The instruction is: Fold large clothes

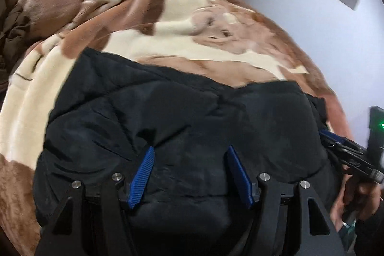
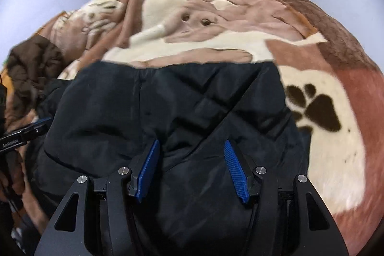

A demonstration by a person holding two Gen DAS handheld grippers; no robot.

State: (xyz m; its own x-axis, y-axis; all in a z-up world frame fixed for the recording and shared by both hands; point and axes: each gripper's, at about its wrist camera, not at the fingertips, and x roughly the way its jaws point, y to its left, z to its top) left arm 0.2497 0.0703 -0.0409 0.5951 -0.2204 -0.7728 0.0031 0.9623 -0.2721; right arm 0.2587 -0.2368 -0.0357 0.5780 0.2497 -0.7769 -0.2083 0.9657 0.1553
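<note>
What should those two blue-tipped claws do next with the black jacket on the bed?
Probably lower both and pinch the near edge of the black jacket. The left gripper and right gripper are both open above it, holding nothing, and the jacket lies bunched on the blanket, not yet folded neatly.

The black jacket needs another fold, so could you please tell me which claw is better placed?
Probably the right claw: open, over the black jacket near its free edge beside the paw-print blanket. The left claw, also open, hovers mid-jacket.

Bare blanket (image 2: pixel 324 148) lies open right of the jacket (image 2: pixel 168 112).
</note>
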